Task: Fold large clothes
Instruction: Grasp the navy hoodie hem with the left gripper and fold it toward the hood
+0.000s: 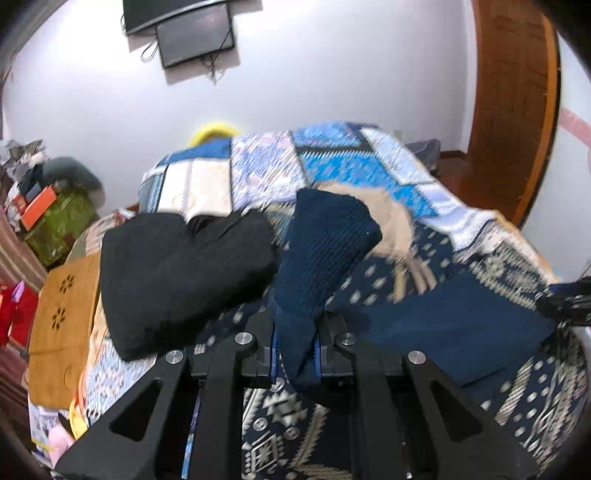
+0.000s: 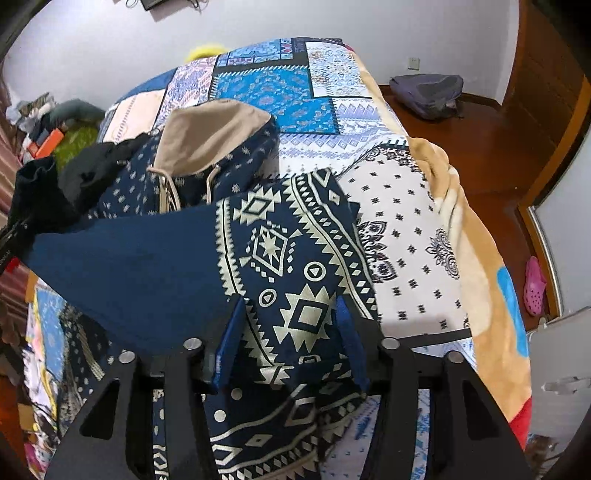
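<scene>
Covering nearly the whole of both views, a bed spread with a blue, white and tan patchwork quilt (image 2: 406,206) runs lengthwise away from the cameras toward a pale wall. On the near half of it lies the one garment in play, a large navy hooded top printed with cream geometric patterns and lined in beige (image 2: 288,258). Its long axis runs away from the cameras, with the beige-lined hood (image 2: 218,129) at the far end and the hem nearest the grippers. One plain navy panel of it, likely a turned-over sleeve, spreads sideways to the left in the right wrist view. Two beige drawstrings hang below the hood.

Beside the top, on the left of the left wrist view, sits one black folded garment (image 1: 177,273), just touching the navy cloth. Beyond the bed's far corner one grey backpack (image 2: 428,92) lies on the brown wooden floor, and one pink clog (image 2: 533,288) rests near the right wall. Two dark screens (image 1: 184,29) hang on the wall.

The left gripper (image 1: 295,354) is clamped on a ribbed navy fold of the top, which stands up between its two blue-edged pads. The right gripper (image 2: 291,332) straddles a patterned stretch of the same top with its two blue pads set apart on either side; whether they press the cloth I cannot tell.
</scene>
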